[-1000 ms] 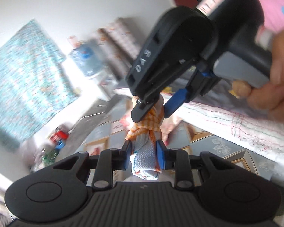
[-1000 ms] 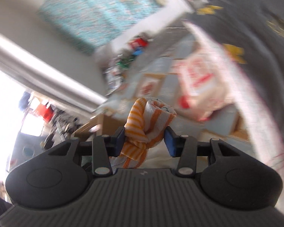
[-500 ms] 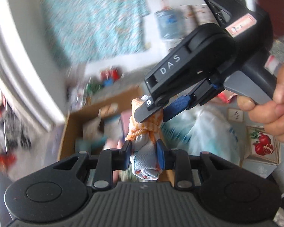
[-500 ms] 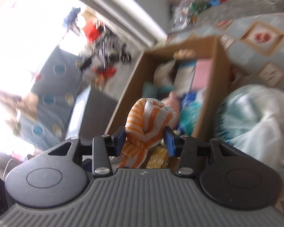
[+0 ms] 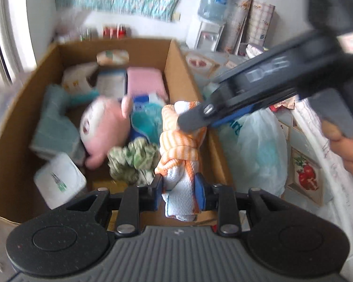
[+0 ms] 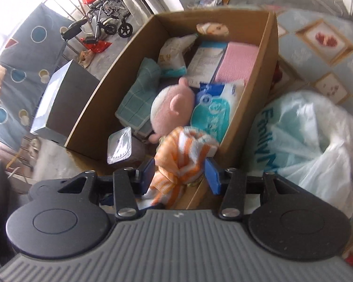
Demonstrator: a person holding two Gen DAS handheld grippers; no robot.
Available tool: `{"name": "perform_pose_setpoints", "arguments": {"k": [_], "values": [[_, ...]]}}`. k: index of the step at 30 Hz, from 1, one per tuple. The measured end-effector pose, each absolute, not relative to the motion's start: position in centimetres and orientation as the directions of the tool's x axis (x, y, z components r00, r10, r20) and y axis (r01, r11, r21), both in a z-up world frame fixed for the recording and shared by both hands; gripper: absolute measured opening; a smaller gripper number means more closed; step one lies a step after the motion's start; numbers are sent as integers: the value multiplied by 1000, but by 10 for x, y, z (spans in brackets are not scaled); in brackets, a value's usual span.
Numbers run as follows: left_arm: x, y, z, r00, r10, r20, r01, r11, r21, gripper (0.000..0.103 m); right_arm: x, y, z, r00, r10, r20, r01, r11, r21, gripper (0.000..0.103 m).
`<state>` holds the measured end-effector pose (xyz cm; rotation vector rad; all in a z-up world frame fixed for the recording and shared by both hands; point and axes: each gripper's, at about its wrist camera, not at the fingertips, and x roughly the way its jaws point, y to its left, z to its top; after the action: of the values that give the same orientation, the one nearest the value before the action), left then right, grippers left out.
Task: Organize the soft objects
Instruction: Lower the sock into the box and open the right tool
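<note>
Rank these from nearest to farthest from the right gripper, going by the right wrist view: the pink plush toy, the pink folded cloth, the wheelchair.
1. Pink plush toy: in the cardboard box, just beyond the right gripper.
2. Pink folded cloth: deeper in the box, against its right wall.
3. Wheelchair: outside the box, far upper left.

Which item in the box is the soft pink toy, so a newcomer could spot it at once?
Start at the open cardboard box on the patterned floor. Near its middle, between the folded green checked cloth and the teal and blue wipes pack, lies the pink plush toy. It is the only rounded, fuzzy pink shape with small ears; the other pink thing, a flat folded cloth, lies further back.
</note>
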<state>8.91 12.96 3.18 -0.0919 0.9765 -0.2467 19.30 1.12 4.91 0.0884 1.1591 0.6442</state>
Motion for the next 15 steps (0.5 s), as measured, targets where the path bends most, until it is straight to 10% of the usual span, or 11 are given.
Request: {"name": "perform_pose_setpoints", "arguments": {"k": [15], "values": [[104,139,6,409,-320,-854,184,946,-267,48,201,-9,53,271,546,-792,-370,819,438,56]]}}
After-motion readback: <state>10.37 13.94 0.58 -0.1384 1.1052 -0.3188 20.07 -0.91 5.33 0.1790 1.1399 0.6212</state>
